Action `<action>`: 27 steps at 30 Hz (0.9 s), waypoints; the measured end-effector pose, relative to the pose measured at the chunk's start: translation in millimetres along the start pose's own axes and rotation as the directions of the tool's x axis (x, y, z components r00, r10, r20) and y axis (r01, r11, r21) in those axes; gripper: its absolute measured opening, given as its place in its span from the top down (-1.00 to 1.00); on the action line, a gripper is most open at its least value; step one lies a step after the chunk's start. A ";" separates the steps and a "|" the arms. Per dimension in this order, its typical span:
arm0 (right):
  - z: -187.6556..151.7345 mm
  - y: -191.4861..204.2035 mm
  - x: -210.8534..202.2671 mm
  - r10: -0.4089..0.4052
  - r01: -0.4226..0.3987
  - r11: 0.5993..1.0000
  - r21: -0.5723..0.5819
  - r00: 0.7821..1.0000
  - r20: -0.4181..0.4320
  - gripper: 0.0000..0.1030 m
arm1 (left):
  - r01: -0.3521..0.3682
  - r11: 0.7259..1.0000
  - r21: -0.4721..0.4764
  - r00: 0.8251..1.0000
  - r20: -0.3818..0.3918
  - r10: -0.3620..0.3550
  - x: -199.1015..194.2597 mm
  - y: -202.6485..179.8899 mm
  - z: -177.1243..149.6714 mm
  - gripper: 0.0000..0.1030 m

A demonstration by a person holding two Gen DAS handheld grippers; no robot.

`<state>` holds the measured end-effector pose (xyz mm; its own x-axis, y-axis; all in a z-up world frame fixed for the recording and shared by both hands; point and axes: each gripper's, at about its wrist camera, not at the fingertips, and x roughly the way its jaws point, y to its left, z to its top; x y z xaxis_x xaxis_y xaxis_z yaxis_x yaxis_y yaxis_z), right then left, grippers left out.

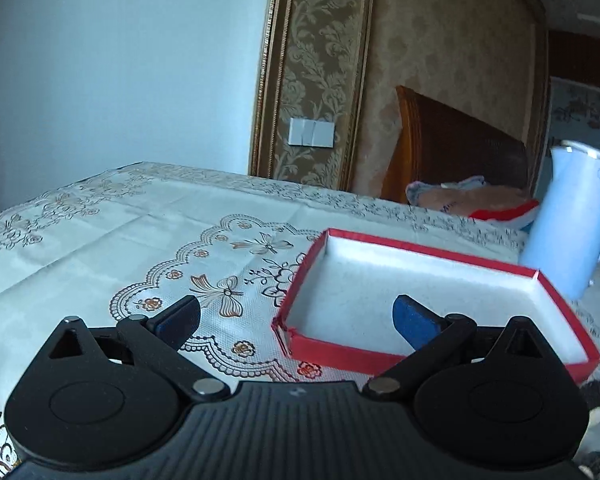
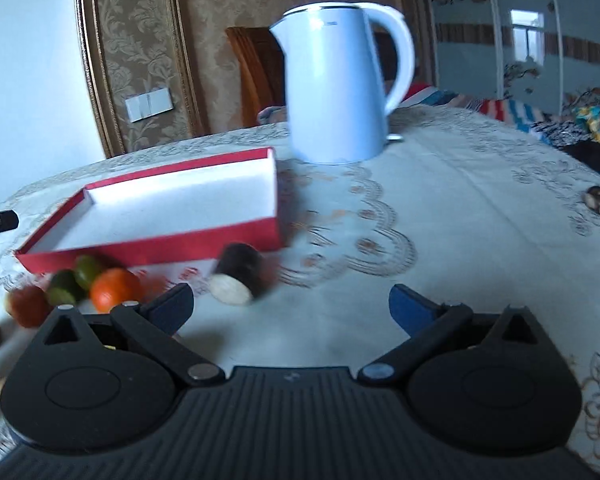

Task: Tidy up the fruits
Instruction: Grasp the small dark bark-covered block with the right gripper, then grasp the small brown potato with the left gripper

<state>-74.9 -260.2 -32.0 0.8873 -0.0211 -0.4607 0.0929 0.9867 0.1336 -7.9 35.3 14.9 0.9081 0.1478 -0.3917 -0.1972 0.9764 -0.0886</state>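
- The left gripper is hovering with its jaws spread wide and nothing between them, above the near left corner of a shallow red box with a white lining.
- The right gripper is likewise gaping wide and gripping nothing, poised over the embroidered tablecloth.
- In the right wrist view the red box is sitting far left of the gripper, with no fruit lying inside it.
- Toy fruits are clustering just in front of the box's near wall: an orange piece, a green piece, a darker green piece and a red piece, all blurred.
- A dark cylinder with a pale cut face is lying on its side near the box's near right corner.
- A white kettle is standing upright beyond the box, towards the table's far side.
- Another small brown-and-white piece is resting well apart at the far right edge.
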 end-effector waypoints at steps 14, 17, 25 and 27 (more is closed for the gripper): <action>-12.9 30.7 -15.7 0.208 -0.214 0.961 -0.174 0.977 -0.050 -0.51 | 0.072 0.996 0.056 0.995 -0.072 -0.068 8.8 -8.8 -7.4 -1.00; -15.0 45.6 -8.5 0.225 -0.242 0.942 -0.232 0.969 -0.097 -0.11 | 0.080 0.995 0.060 0.994 -0.080 -0.075 9.8 -9.4 -8.3 -1.00; -13.4 53.2 9.5 0.243 -0.274 0.937 -0.215 0.957 -0.159 0.42 | 0.108 0.991 0.072 0.991 -0.086 -0.102 8.0 -11.7 -9.0 -1.00; -11.9 49.8 9.8 0.247 -0.274 0.943 -0.191 0.957 -0.152 0.42 | 0.130 0.988 0.083 0.988 -0.092 -0.122 6.5 -12.4 -10.1 -1.00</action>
<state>-67.0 -209.3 -40.3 0.8034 0.2481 -0.5412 -0.2415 0.9667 0.0846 -3.2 22.6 4.2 0.8876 0.0120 -0.4605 -0.0460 0.9970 -0.0626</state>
